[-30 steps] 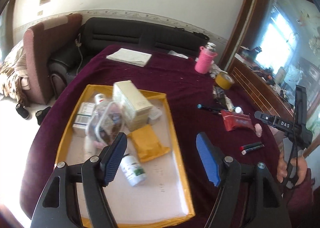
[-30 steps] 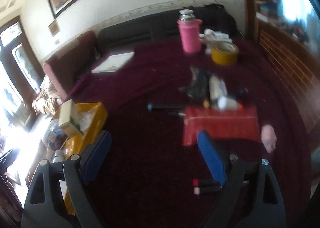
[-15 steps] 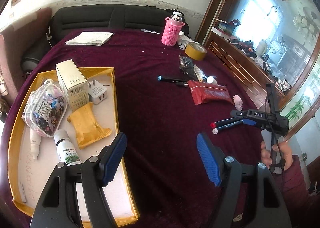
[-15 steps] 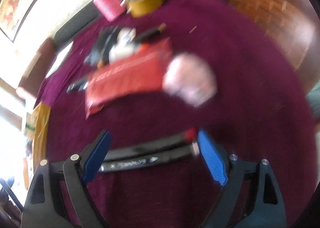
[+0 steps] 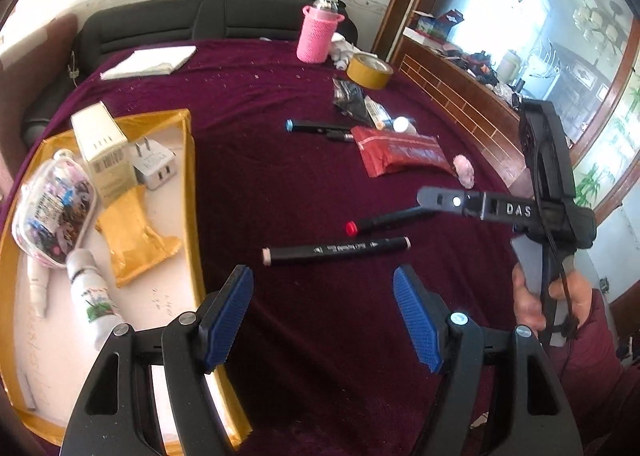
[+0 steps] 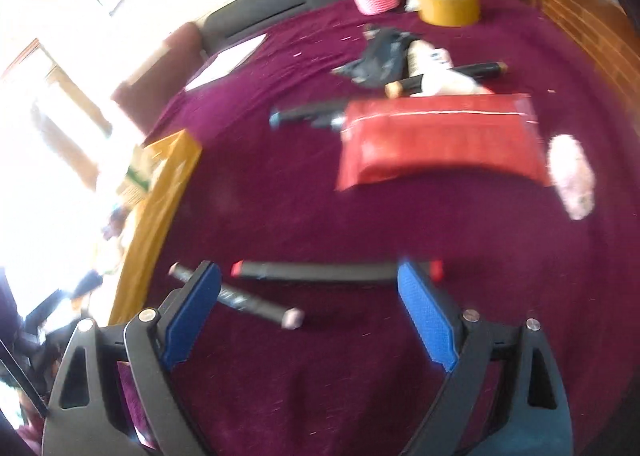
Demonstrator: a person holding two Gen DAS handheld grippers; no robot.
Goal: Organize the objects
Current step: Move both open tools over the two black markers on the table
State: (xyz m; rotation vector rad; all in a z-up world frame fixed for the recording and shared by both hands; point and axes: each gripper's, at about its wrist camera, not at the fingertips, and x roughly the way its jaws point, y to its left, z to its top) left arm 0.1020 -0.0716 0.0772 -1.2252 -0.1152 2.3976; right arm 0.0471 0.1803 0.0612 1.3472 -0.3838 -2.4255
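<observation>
Two markers lie side by side on the maroon tabletop (image 5: 280,183), and the right gripper (image 6: 308,296) is right over them, jaws wide apart with nothing clamped. The red-capped marker (image 6: 320,271) stretches crosswise just beyond the jaw tips, its long axis running from one jaw toward the other, one red end tucked behind the right-hand jaw. The pink-tipped marker (image 6: 256,304) sits closer in, slanted, one end passing behind the left-hand jaw, its pale tip pointing into the gap between them. Over on the other side, the left gripper (image 5: 322,314) hovers with jaws apart and empty, the same pale-tipped marker lying crosswise just ahead of it, the yellow tray (image 5: 191,191) off beside its left-hand jaw.

Best play here, I'd say: turn the wrist so the jaws straddle the red-capped marker across its width, not along its length, come down at mid-barrel, and keep clear of its neighbour so it doesn't roll.
</observation>
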